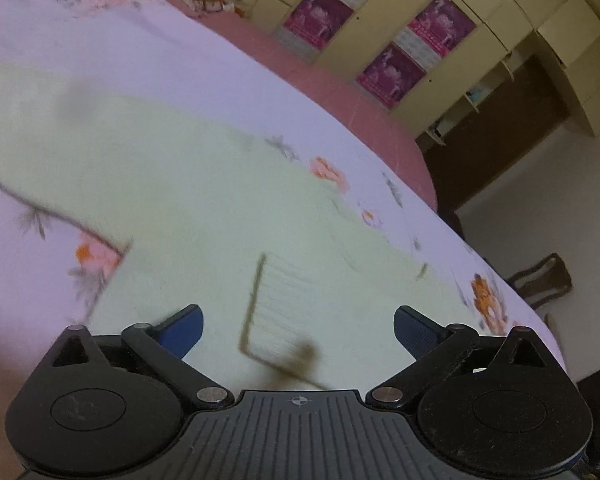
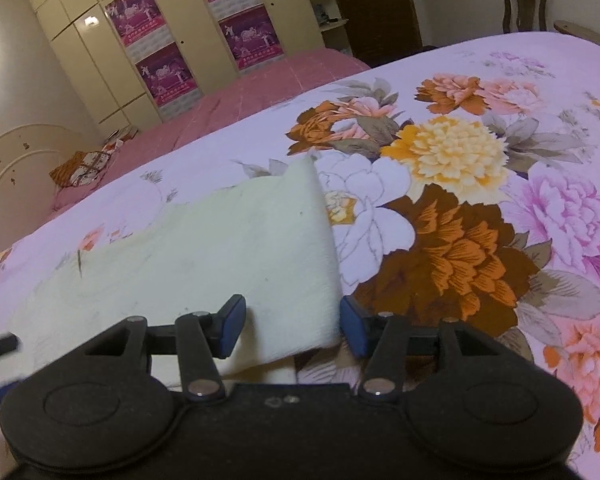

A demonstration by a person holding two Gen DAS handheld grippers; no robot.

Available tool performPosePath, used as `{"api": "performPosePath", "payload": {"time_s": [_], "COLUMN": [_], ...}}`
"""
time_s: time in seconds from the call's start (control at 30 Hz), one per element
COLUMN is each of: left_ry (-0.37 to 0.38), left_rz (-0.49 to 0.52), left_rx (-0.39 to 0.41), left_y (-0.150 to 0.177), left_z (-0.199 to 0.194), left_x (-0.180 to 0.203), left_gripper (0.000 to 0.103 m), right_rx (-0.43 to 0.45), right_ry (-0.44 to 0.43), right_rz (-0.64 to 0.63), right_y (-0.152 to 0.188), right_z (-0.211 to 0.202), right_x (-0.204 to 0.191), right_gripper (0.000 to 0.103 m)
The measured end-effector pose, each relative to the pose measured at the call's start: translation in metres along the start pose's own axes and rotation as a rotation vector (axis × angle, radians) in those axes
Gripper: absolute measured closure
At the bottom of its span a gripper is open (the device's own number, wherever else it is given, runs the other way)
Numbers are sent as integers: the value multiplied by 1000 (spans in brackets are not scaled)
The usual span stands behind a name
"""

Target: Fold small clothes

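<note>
A pale green small garment lies spread on the floral bed sheet; a sketched pocket outline with a dark mark shows on it. My left gripper is open just above the garment, holding nothing. In the right wrist view the same garment stretches away to the left. My right gripper is open, with the garment's near edge lying between its blue fingers.
The floral sheet covers the bed to the right. A pink mattress edge and a patterned pillow lie behind. Cream wardrobes with magenta posters stand beyond. A wooden chair stands by the bed's far corner.
</note>
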State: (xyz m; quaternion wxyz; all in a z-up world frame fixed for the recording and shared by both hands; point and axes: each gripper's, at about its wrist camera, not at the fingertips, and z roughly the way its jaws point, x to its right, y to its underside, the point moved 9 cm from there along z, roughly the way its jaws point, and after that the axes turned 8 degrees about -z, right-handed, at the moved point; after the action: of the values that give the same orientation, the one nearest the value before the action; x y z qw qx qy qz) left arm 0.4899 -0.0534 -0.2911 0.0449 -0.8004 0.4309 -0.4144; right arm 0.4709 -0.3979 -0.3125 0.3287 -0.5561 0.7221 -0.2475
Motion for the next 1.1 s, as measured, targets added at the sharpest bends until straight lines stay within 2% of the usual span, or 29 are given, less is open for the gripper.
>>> {"api": "performPosePath", "payload": {"time_s": [0.07,0.1,0.13,0.2,0.37,0.43,0.57,0.7,0.77,0.9,1.1], "left_ry": [-1,7,13,35,67,64,63,99,96,61,-32], "left_rz": [-57,-89,-113,-165,-194,-166,-155,-56,-14,-4,27], "left_rx": [-27,-49,-58,-83,-55,-39,-11,67,126,180,106], "left_y": [15,20,25,33,39,37,27,3,-13,-33,-23], "left_z": [1,4,5,12,29,39,45,24,14,6,31], "left_x": [-10,-12,-16,-18,-11,-7,-7,8,12,-2,-32], "left_gripper": [21,38,50,57,59,100,100,100,100,100,100], "right_rx": [2,2,3,3,5,9,16,23,26,19,-7], "right_ry": [1,3,3,1,-1,6,30,48,54,49,6], "right_rz": [-16,-24,-24,-15,-11,-16,-21,-11,-6,-9,-24], "right_y": [1,1,2,4,4,4,3,2,0,-1,1], "right_z": [-2,-3,-4,-5,-6,-6,-6,-8,-8,-5,6], "right_x": [-1,-1,-1,0,1,2,5,13,15,14,-1], "right_gripper": [50,50,50,50,50,51,51,51,51,51,51]}}
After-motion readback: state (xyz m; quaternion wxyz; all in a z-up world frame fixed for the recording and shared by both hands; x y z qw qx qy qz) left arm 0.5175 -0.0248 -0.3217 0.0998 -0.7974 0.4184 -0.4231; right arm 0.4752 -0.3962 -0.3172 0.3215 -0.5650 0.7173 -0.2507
